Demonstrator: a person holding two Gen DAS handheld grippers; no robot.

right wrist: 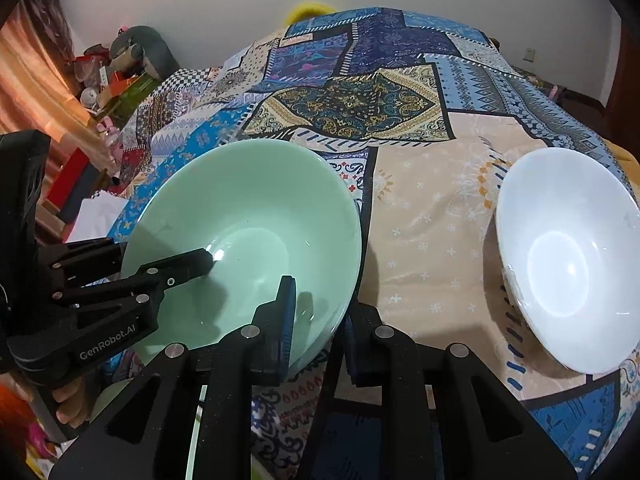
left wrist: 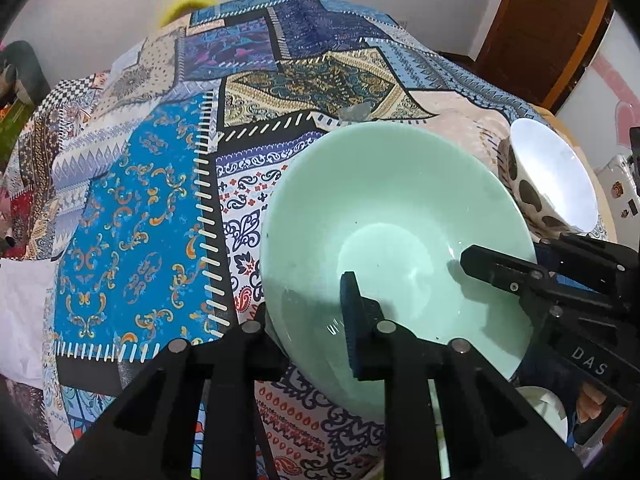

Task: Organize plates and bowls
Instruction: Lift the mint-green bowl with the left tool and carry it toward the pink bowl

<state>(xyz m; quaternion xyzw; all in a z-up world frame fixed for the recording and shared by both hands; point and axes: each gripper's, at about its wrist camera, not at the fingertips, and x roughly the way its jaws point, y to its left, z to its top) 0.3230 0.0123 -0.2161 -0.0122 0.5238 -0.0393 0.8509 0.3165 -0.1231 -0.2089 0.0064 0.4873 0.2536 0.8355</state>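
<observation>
A pale green bowl [left wrist: 384,216] [right wrist: 256,208] sits tilted over the patchwork cloth. My left gripper [left wrist: 306,300] is shut on its near rim, with one finger inside the bowl and one outside. My right gripper [right wrist: 320,300] is shut on the rim at the other side in the same way. One of the right gripper's fingers [left wrist: 492,266] reaches into the bowl in the left wrist view, and a left finger [right wrist: 188,266] shows inside it in the right wrist view. A white bowl [right wrist: 568,256] with a brown-spotted outside [left wrist: 528,196] stands to the right, untouched.
The patchwork cloth [left wrist: 140,220] [right wrist: 432,216] covers the whole surface. A pale dish [left wrist: 548,408] lies low beneath the grippers. Boxes and clutter [right wrist: 120,80] stand off the far left edge and a brown door [left wrist: 540,28] at the far right. A hand [right wrist: 72,400] holds the left gripper.
</observation>
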